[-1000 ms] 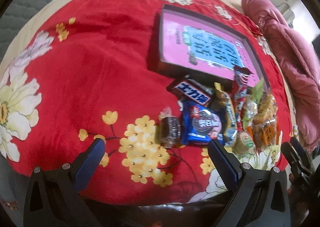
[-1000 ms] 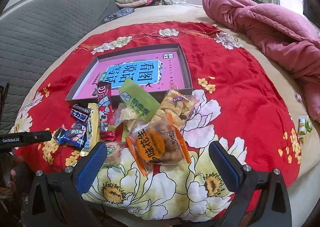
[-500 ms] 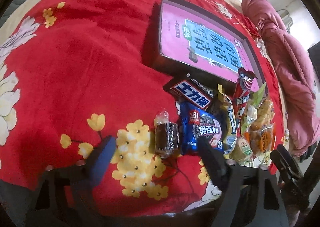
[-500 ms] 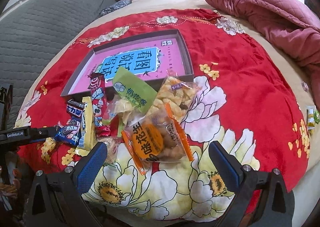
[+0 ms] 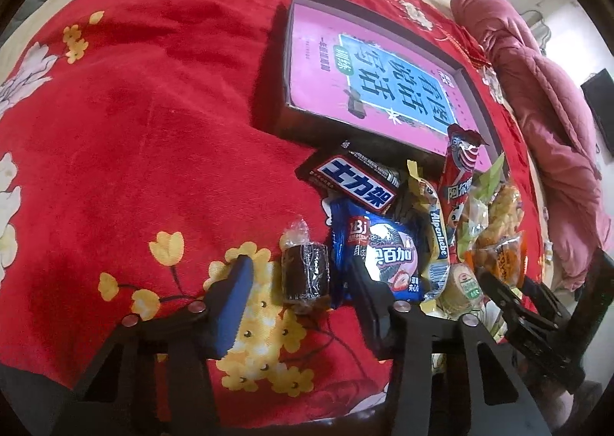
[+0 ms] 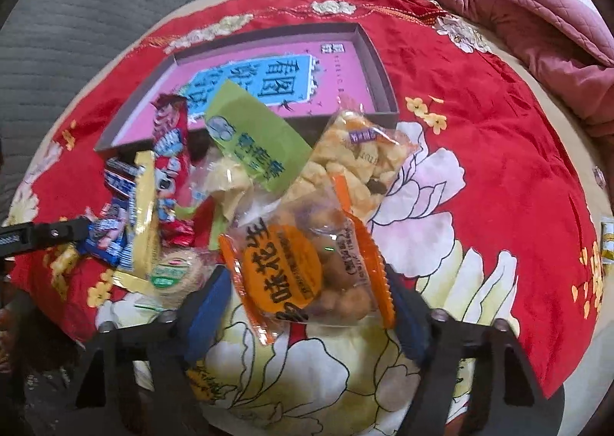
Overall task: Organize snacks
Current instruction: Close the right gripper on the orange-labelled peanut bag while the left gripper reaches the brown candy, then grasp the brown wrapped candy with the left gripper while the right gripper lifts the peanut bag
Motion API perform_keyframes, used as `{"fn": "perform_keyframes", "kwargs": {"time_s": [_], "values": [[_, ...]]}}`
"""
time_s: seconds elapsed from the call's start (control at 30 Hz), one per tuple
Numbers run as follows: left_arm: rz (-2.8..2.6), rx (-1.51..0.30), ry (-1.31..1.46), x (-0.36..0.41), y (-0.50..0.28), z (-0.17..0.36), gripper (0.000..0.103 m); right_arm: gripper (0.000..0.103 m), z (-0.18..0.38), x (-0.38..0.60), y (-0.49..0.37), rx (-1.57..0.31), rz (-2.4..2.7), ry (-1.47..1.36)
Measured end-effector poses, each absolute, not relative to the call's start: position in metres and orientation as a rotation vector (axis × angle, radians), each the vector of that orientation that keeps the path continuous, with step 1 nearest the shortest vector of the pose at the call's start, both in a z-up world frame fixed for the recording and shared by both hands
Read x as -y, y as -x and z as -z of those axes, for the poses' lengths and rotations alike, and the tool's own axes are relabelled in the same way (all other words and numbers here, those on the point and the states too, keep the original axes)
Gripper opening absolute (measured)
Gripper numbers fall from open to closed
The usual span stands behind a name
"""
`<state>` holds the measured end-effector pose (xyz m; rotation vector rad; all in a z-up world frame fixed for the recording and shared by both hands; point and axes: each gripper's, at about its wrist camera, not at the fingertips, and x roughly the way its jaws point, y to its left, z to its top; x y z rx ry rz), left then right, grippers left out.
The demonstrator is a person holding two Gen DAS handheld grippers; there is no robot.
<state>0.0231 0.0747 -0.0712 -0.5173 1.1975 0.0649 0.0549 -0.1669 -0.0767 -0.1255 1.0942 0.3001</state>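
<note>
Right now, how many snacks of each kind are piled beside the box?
Stick packs: 2
Chocolate bar: 1
Blue biscuit pack: 1
Wrapped brown roll: 1
Round biscuit: 1
Clear bags: 3
Total: 9

Both fisheye cameras sit just behind their grippers and look steeply down, close over the red floral blanket [image 5: 153, 121] on the bed. The left view faces the snack pile [image 5: 403, 236] from its left end, the right view [image 6: 268, 213] from its right. Both share the pile and the pink-lined box [image 5: 383, 79] [image 6: 345, 63] beyond it.
</note>
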Motion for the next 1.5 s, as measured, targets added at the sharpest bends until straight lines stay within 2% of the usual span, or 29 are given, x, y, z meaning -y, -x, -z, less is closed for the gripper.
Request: {"fn": "perform_keyframes", "kwargs": {"time_s": [0.1, 0.17, 0.57, 1.1, 1.5], "values": [[-0.047, -1.195, 0.531, -0.076, -0.024, 0.072, 0.031, 0.063, 0.076, 0.166, -0.052, -1.088, -0.308, 0.132], [-0.031, -1.198, 0.542, -0.075, -0.024, 0.074, 0.028, 0.061, 0.075, 0.166, -0.05, -1.082, -0.309, 0.138], [-0.005, -1.182, 0.566, -0.078, -0.019, 0.069, 0.027, 0.057, 0.055, 0.197, -0.042, -1.06, -0.292, -0.02], [-0.013, -1.114, 0.527, -0.082, -0.013, 0.044, 0.027, 0.057, 0.04, 0.197, -0.038, -0.982, -0.346, -0.044], [-0.023, -1.183, 0.747, -0.113, -0.013, 0.08, 0.027, 0.057, 0.044, 0.196, -0.039, -1.001, -0.35, -0.05]]}}
